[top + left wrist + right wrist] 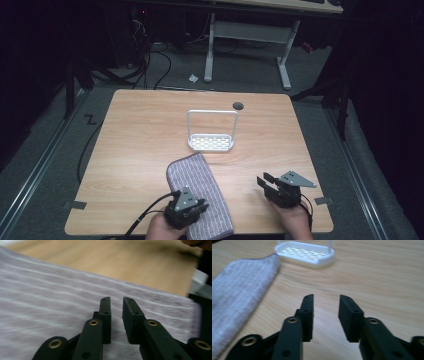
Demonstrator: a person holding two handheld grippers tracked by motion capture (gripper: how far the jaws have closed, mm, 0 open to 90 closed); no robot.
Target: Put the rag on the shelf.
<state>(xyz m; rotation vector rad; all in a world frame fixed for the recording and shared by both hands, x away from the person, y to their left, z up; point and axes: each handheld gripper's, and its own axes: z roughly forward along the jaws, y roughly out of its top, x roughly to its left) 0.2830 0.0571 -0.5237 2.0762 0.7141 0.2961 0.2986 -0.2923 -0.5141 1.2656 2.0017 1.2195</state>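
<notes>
Two grippers are waiting near the table's (130, 150) front edge; the left gripper (116, 300), jaws slightly apart, is hovering over a striped grey cloth (197, 192); the right gripper (326, 298), jaws apart, is pointing across bare wood; farther back a white rack (211, 142) is standing; no writing is readable.

A folded towel (200, 192) lies on the table (135, 150) toward the near edge, a little left of centre, running from the near edge away toward the middle. Just behind its far end, apart from it, stands a small perforated rack (211, 141) with an upright hoop at its back. Behind the rack and slightly to the right, a round grommet (238, 105) sits in the tabletop near the far edge. The left gripper (198, 205) is over the towel's near end, possibly touching it; its own blurred view does not settle that. The right gripper (265, 181) sits to the right of the towel, over bare table, well apart from the left one. Beyond the table stands another desk's frame (247, 35), on the floor.
</notes>
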